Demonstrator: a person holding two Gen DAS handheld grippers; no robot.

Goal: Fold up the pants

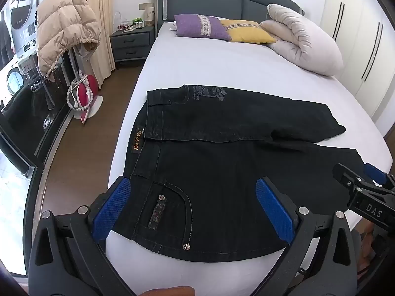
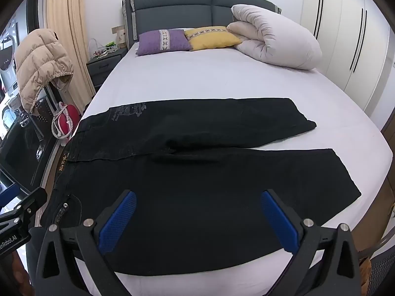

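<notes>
Pants [image 1: 222,153] lie flat and unfolded across the near end of the bed [image 1: 197,69], waistband to my left, 2 legs running right — so I judge the first fold not yet begun. My left gripper [image 1: 195,209] hangs above the pocket corner, my right gripper [image 2: 197,222] above the near leg, both spread wide and empty. Next I must drop onto the near edge and pinch cloth.
</notes>
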